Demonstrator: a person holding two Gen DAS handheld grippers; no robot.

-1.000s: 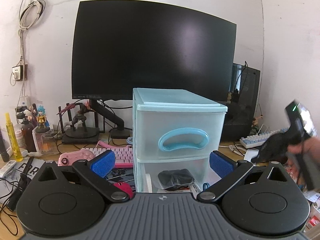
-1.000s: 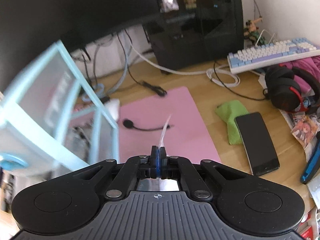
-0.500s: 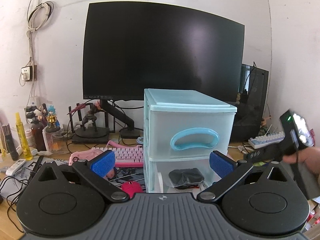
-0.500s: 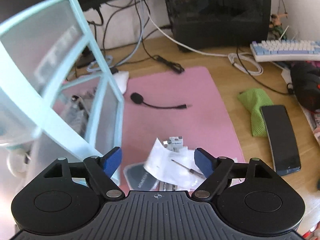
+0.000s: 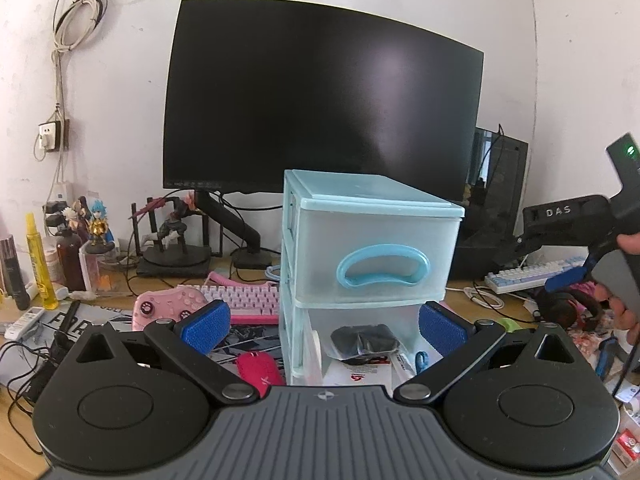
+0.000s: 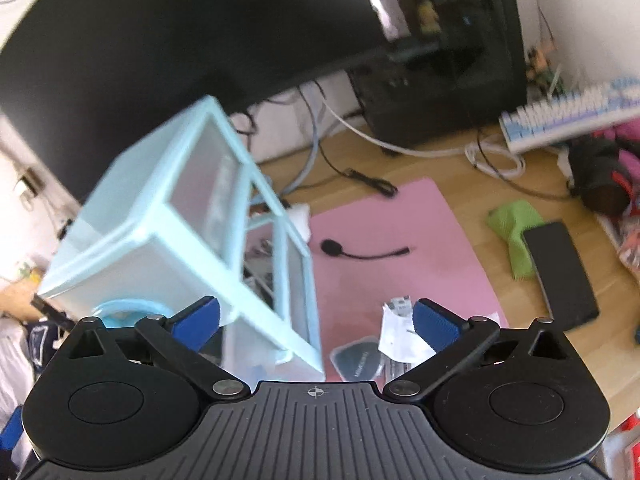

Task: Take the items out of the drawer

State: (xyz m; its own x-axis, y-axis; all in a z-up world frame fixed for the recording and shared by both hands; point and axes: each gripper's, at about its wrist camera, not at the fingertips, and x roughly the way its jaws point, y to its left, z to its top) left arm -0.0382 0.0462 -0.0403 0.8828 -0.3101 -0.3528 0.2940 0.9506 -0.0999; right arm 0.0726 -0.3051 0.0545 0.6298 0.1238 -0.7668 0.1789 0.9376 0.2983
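A pale blue two-drawer unit (image 5: pixel 372 240) stands on the desk before the monitor. Its upper drawer, with a blue handle (image 5: pixel 382 266), is closed. The lower drawer is pulled out and holds a black pouch (image 5: pixel 364 342) and papers. My left gripper (image 5: pixel 324 322) is open in front of that drawer, with nothing between its pads. My right gripper (image 6: pixel 316 322) hovers above the unit's right side, its jaws opening and gripping nothing. Just below it, a white packet (image 6: pixel 400 336) and a black pouch (image 6: pixel 356 360) lie on the pink mat (image 6: pixel 420 248).
A black microphone lead (image 6: pixel 360 252) lies on the mat. To its right are a green cloth (image 6: pixel 514 224), a phone (image 6: pixel 560 272), headphones (image 6: pixel 600 184) and a keyboard (image 6: pixel 568 120). Left of the unit sit a pink keyboard (image 5: pixel 240 298), a pink controller (image 5: pixel 168 308) and a red mouse (image 5: pixel 256 372).
The right gripper went from shut on a thin white packet to wide open, leaving the packet on the pink mat, and it rose. The left gripper hardly moved.
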